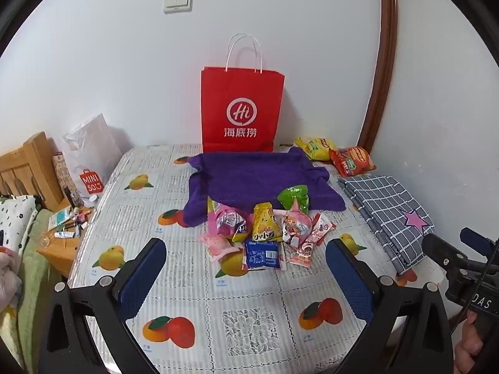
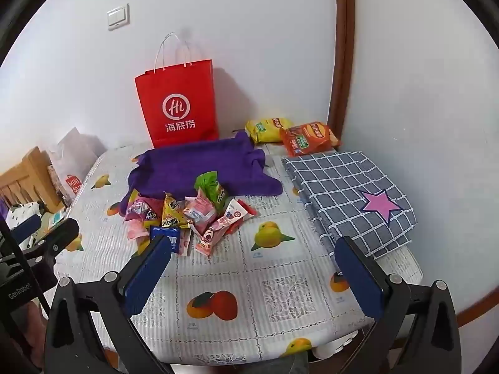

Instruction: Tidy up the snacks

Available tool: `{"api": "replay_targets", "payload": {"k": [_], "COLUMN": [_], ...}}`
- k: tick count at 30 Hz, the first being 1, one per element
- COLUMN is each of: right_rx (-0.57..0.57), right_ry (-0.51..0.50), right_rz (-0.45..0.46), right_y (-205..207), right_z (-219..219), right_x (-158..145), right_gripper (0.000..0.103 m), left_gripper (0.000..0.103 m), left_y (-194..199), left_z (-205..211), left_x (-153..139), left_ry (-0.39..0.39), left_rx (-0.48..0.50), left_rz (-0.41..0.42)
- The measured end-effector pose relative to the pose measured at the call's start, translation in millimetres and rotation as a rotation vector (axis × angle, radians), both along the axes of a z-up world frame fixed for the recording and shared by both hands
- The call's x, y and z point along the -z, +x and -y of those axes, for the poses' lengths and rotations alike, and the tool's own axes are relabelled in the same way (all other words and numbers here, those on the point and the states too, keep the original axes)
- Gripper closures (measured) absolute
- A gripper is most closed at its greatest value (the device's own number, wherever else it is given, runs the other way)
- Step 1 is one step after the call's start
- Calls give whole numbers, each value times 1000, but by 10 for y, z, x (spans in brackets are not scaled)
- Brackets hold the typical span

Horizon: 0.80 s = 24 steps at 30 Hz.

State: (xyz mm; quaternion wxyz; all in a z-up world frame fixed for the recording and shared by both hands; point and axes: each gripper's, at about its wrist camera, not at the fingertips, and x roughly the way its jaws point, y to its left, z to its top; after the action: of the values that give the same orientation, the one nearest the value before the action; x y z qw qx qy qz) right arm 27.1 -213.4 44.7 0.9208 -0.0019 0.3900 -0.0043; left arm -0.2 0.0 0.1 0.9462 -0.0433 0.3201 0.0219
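Note:
A heap of small snack packets (image 1: 265,233) (image 2: 190,215) lies on the fruit-print tablecloth (image 1: 237,321) (image 2: 274,293), just in front of a purple towel (image 1: 259,177) (image 2: 199,168). It includes a blue packet (image 1: 263,254), a yellow one (image 1: 263,222) and a green one (image 1: 294,198) (image 2: 212,188). Two chip bags, yellow (image 1: 313,147) (image 2: 268,129) and orange (image 1: 352,160) (image 2: 308,138), lie at the back right. A red paper bag (image 1: 241,109) (image 2: 177,106) stands against the wall. My left gripper (image 1: 246,258) hovers open before the heap. My right gripper (image 2: 252,252) is open, right of the heap.
A folded grey checked cloth with a pink star (image 1: 389,215) (image 2: 352,196) covers the table's right side. A white shopping bag (image 1: 90,155) (image 2: 71,162) and a cluttered wooden stand (image 1: 62,233) sit beyond the left edge. The wall closes the back.

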Motion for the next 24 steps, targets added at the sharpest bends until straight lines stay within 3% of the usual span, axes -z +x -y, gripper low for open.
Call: {"api": "replay_targets", "payload": {"k": [4,7,24], "right_rx": [-9,-1,-9], "right_ry": [-43,-13,16], "right_rz": [5,-13,-6], "right_y": [-39,-28,-104], "right_z": [-59,-5,16], "right_x": [14,5,-54], "right_gripper": [0,0,0], "left_gripper": [0,0,0], "left_y": [5,-75,-41], "left_z": [2,-18,3], "left_x": [-52,-17,-12], "left_ry": [-6,-5,-15], "left_rx": [21,26,23], "left_rz": [12,40,-5]}}
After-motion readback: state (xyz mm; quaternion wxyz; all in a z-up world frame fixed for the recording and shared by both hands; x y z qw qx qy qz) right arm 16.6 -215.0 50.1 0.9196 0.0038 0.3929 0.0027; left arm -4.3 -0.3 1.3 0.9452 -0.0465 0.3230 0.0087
